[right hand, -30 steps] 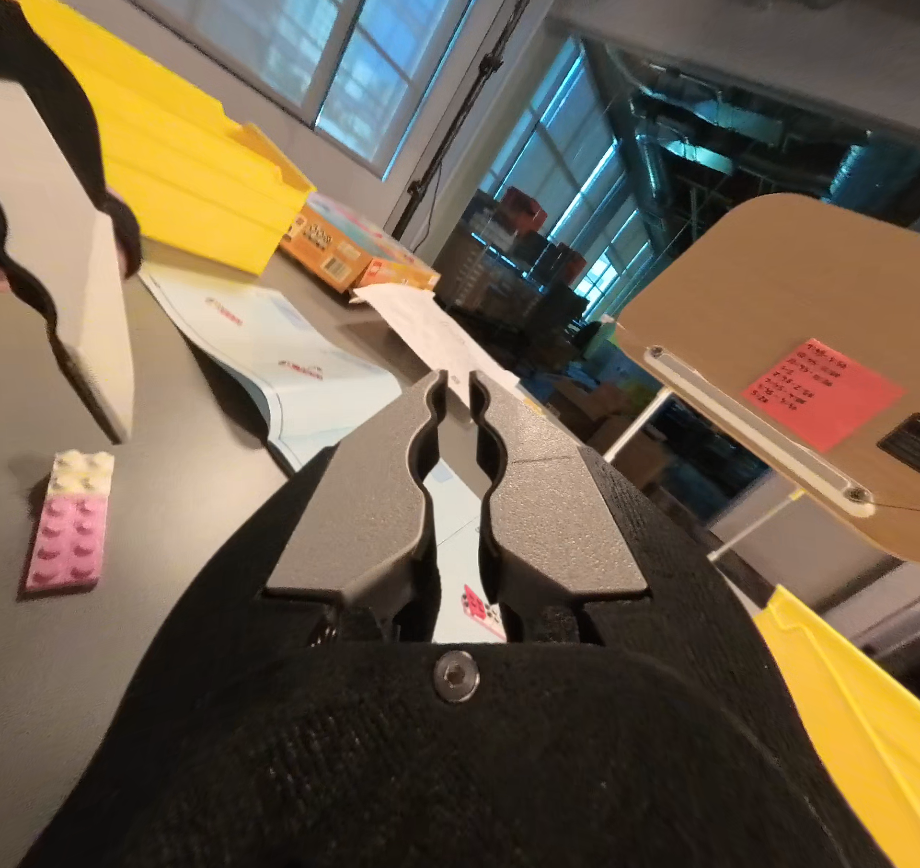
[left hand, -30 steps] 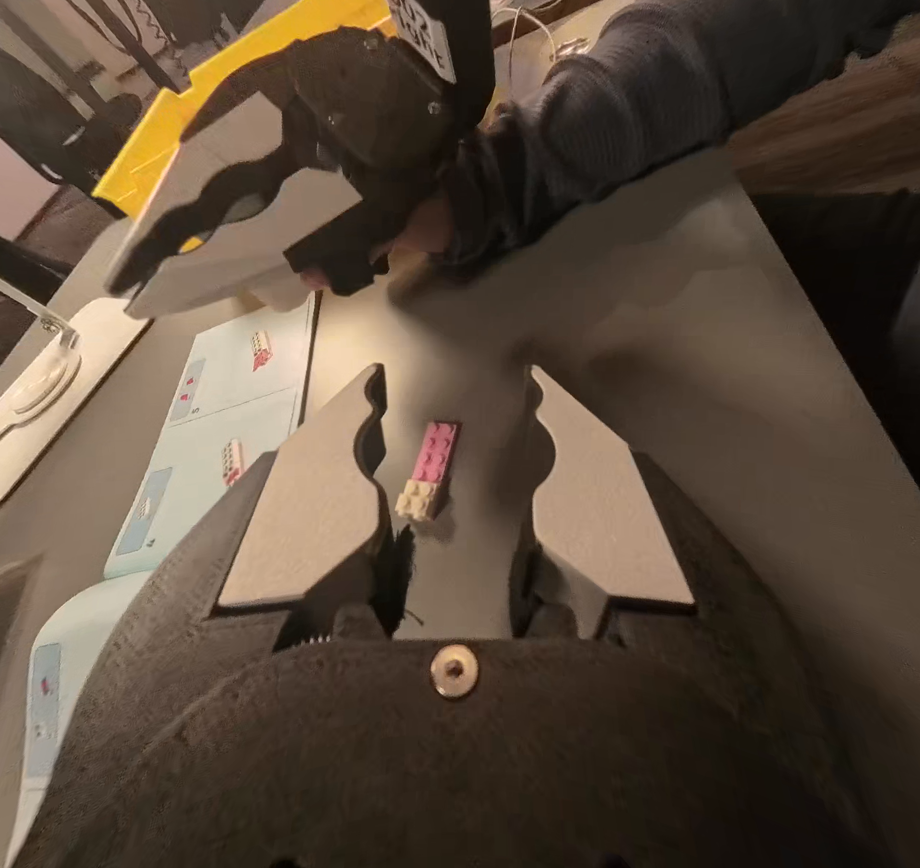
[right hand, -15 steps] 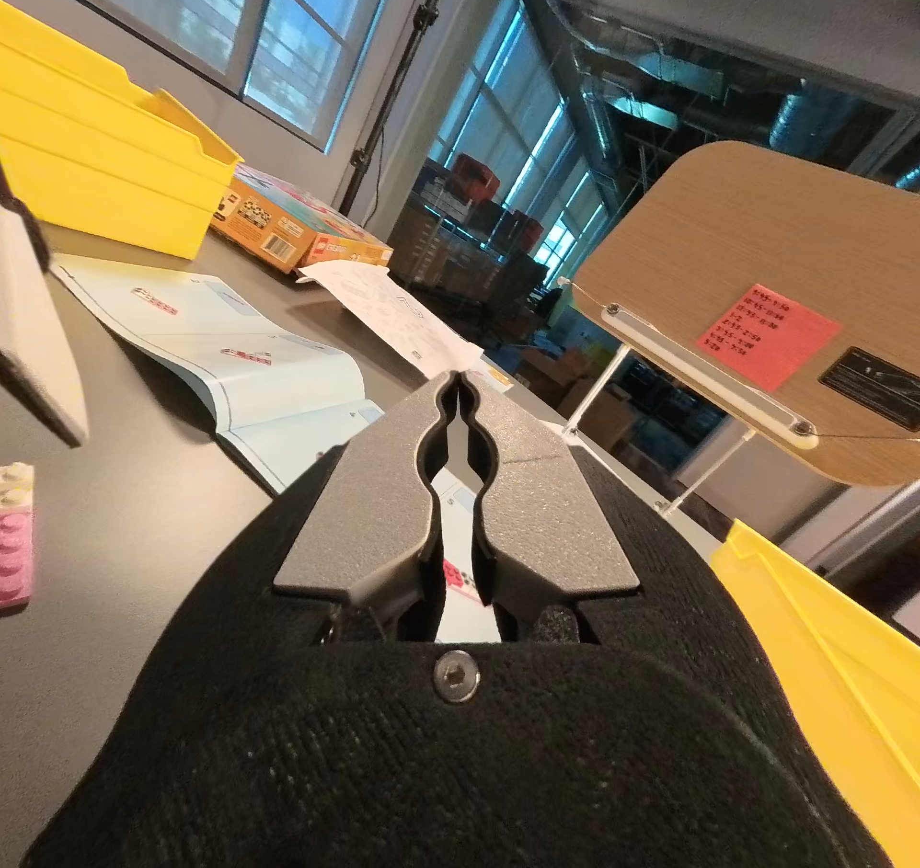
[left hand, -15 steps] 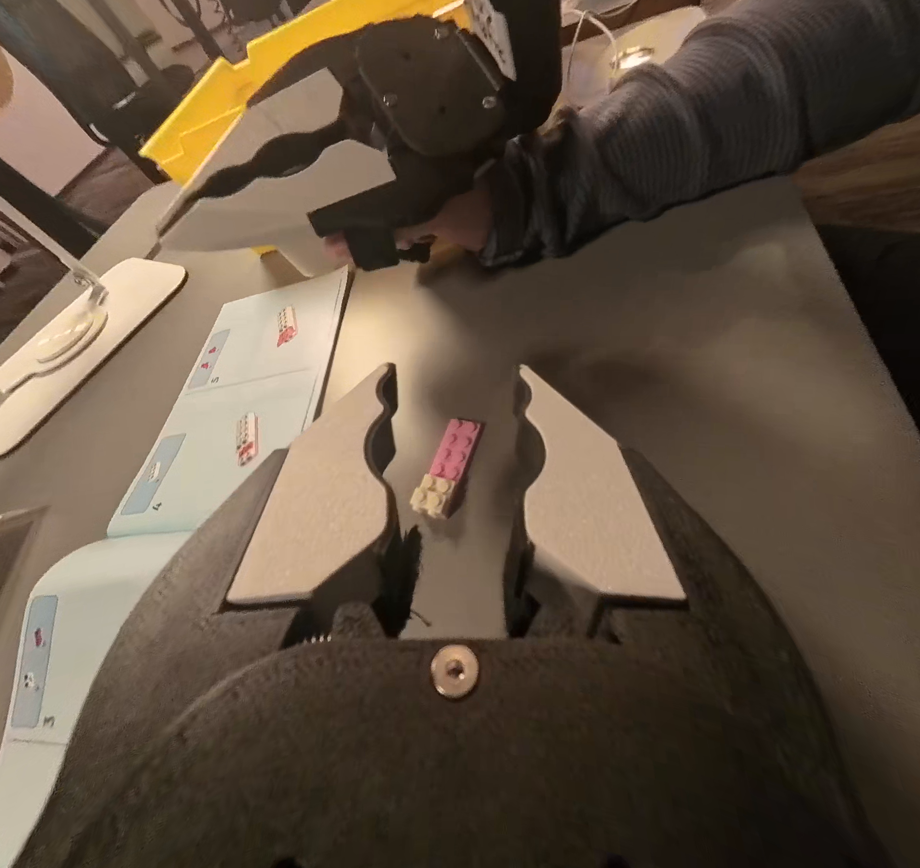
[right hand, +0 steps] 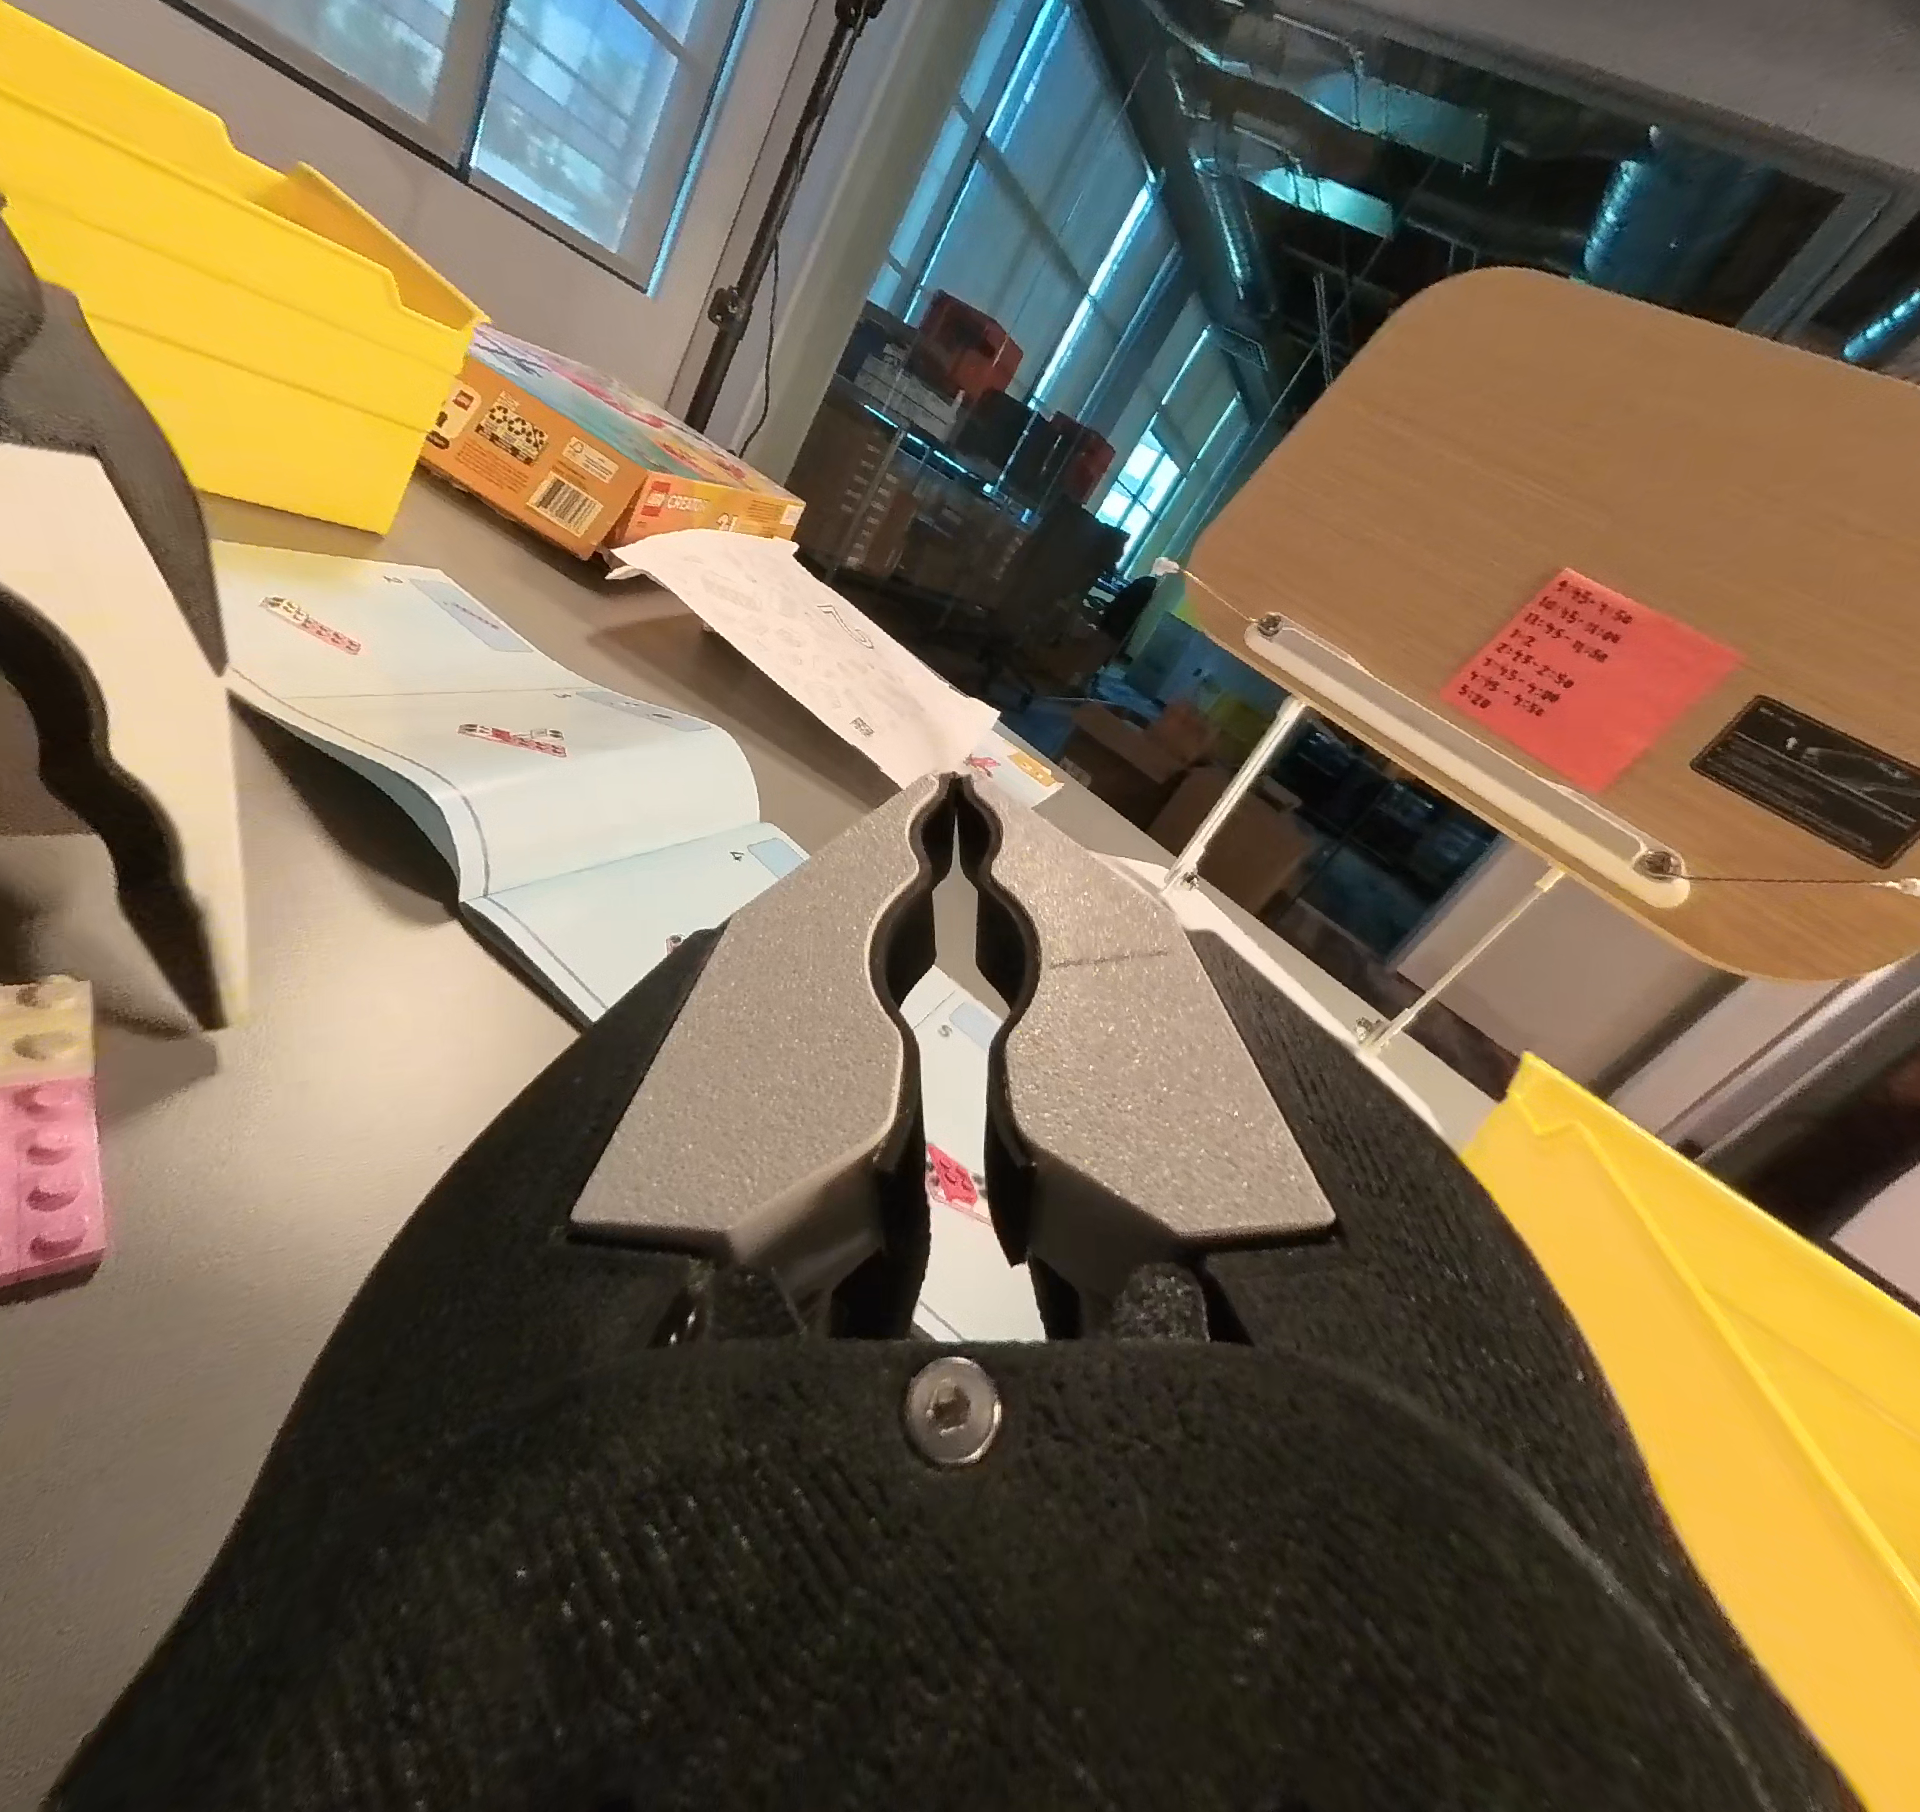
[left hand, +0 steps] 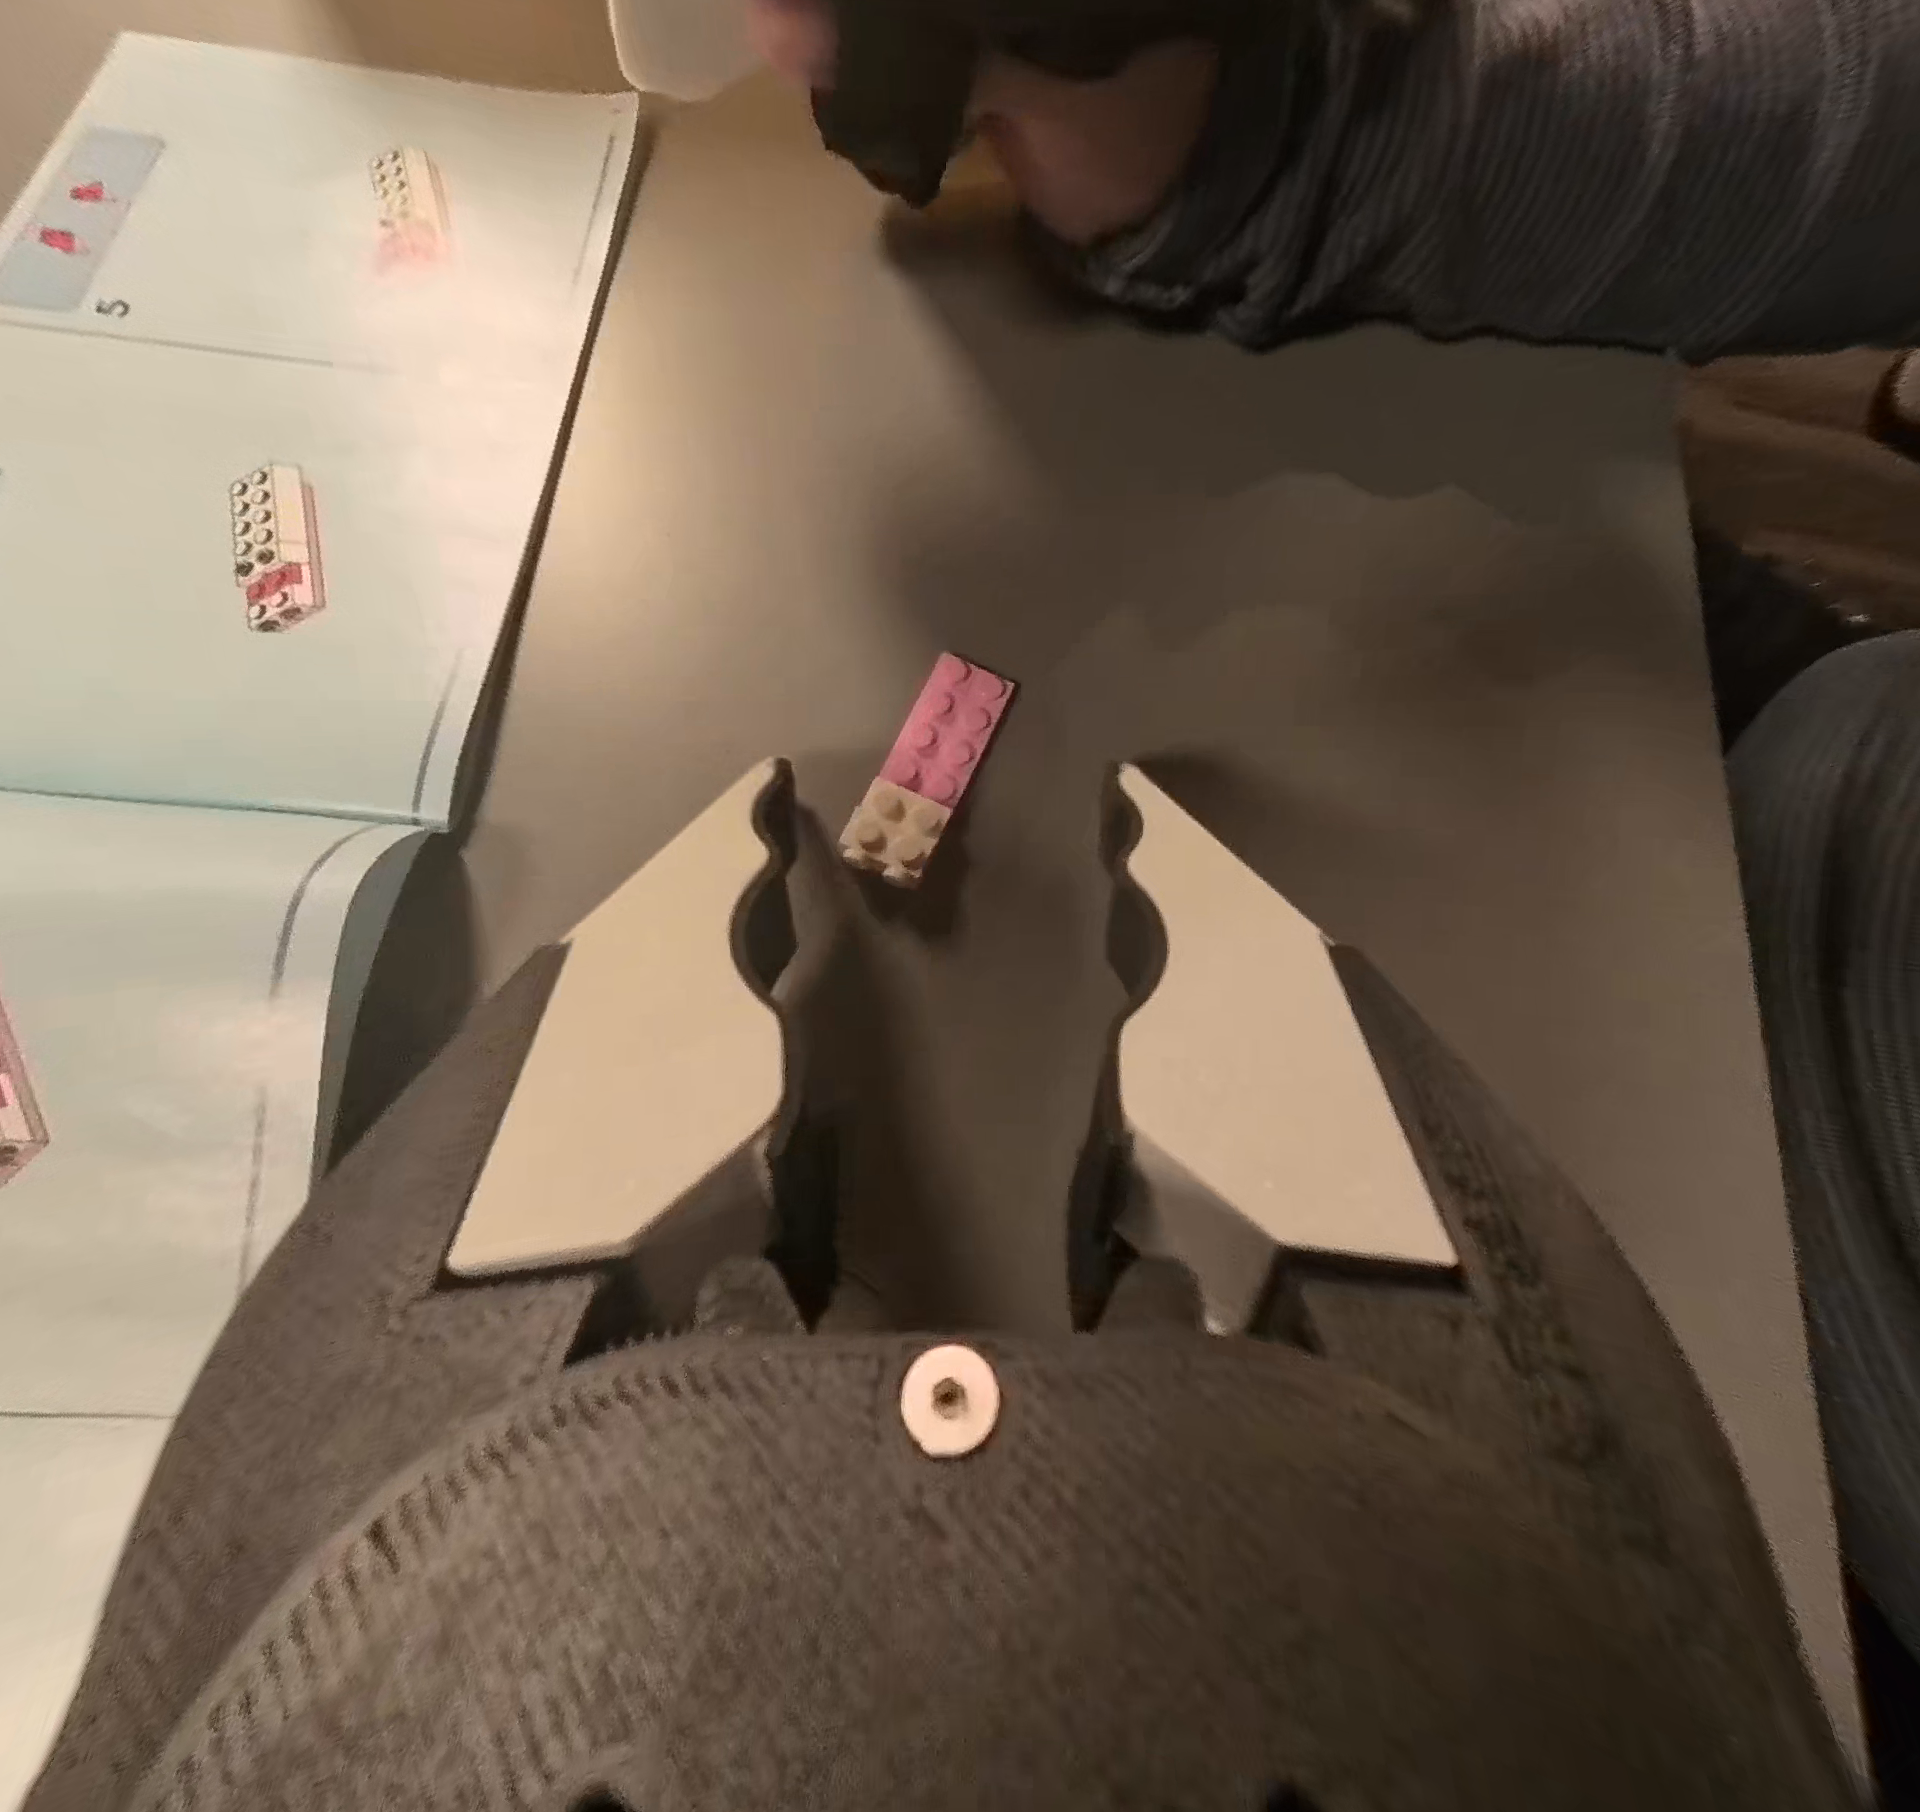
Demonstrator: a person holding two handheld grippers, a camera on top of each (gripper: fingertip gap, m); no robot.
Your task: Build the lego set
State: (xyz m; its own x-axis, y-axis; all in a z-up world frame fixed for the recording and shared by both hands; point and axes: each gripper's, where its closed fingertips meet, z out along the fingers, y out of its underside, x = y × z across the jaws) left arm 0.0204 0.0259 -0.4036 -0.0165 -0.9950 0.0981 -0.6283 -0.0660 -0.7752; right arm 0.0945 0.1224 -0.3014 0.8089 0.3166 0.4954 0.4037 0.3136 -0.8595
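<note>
- Left wrist view looks down on a small flat plastic brick assembly (left hand: 930,770): a pink studded plate with a cream four-stud square brick joined at its near end, lying flat and slightly askew on the dark grey matte tabletop (left hand: 1299,619)
- One such assembly shows; it appears again at the left edge of the right wrist view (right hand: 42,1128), pink part nearest the camera
- The left gripper (left hand: 945,796) has its two pale fingers spread wide apart; the cream end lies between the tips, closer to the left fingertip (left hand: 764,796), with a gap on both sides, so nothing is gripped
- The right gripper (right hand: 954,786) has its two grey fingers closed tip to tip with nothing between them, raised above an open pale blue instruction booklet (right hand: 499,723)
- The person's dark-gloved hand (left hand: 997,27) and grey ribbed sleeve (left hand: 1558,131) reach across the table's far side in the left wrist view
- Around: one stacked yellow plastic bin (right hand: 229,339), another yellow bin edge at the right (right hand: 1683,1347), an orange cardboard box (right hand: 582,474), a loose white printed sheet (right hand: 821,661), and a tilted wooden board on thin legs bearing a red note (right hand: 1590,692)
</note>
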